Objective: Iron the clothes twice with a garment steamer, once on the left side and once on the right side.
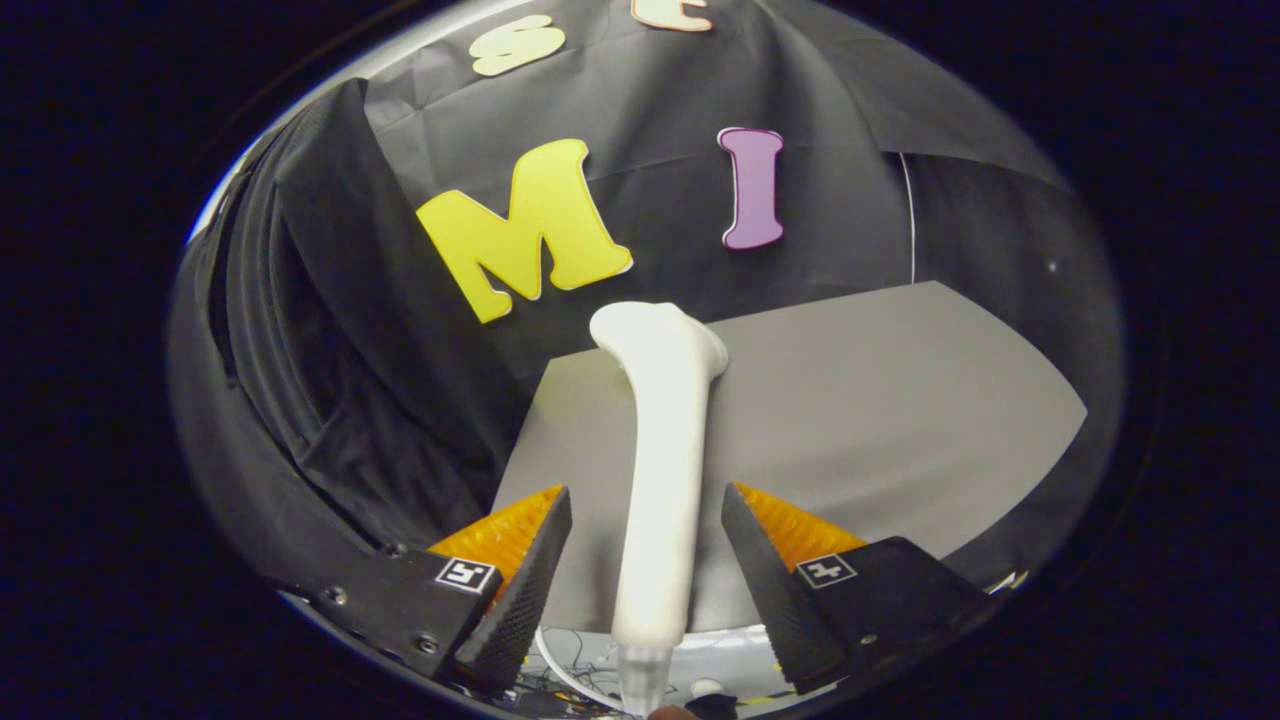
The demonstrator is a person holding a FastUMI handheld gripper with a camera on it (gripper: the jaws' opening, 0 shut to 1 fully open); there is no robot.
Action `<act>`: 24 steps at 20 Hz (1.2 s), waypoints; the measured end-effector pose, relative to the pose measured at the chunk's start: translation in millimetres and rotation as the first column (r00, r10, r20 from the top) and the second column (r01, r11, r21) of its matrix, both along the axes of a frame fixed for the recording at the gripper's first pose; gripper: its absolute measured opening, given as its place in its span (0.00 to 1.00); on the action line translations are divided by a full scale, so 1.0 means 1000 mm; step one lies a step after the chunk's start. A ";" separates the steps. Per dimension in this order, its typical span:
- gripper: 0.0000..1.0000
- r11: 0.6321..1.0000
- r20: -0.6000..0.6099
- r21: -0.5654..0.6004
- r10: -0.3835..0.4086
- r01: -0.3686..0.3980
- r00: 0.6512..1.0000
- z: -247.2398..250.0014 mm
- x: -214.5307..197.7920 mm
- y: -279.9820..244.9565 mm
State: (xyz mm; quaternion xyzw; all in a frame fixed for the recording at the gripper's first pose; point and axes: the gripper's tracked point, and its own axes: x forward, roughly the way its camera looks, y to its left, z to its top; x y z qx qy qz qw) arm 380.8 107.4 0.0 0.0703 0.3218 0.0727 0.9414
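A white garment steamer [662, 470] stands upright on a grey table [880, 420], between the gripper [647, 520] fingers — spread wide, neither touching its handle. Dark clothes [340, 340] hang just beside the table, well ahead of the fingers.

My end: gripper [647, 545] shows two wedge-shaped fingers [525, 590], each tapering to a point at the front. Inner faces are finely textured, a dimpled grip pattern; the slanted upper faces are ribbed. Each finger sits on a flat angular mount plate. I see one small square fiducial marker per plate, white border with a dark glyph. Left plate carries three round screw heads along its edge, right plate at least one.
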 end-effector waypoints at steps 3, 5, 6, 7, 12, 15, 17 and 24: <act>0.82 0.998 -0.015 -0.049 -0.034 0.034 0.999 -0.008 0.005 -0.005; 0.79 0.997 -0.039 -0.068 -0.040 0.037 0.998 -0.013 0.008 -0.002; 0.78 0.995 -0.050 -0.085 -0.048 0.044 0.998 -0.016 0.007 -0.004; 0.72 0.993 -0.070 -0.104 -0.060 0.052 0.996 -0.023 0.007 -0.008; 0.54 0.983 -0.082 -0.168 -0.083 0.068 0.993 -0.022 0.006 -0.008; 0.41 0.980 -0.088 -0.161 -0.135 0.120 0.987 -0.022 0.003 -0.008; 0.35 0.982 -0.082 -0.139 -0.137 0.125 0.987 -0.021 0.000 -0.003; 0.33 0.993 -0.100 -0.068 -0.100 0.093 0.990 -0.003 -0.055 0.021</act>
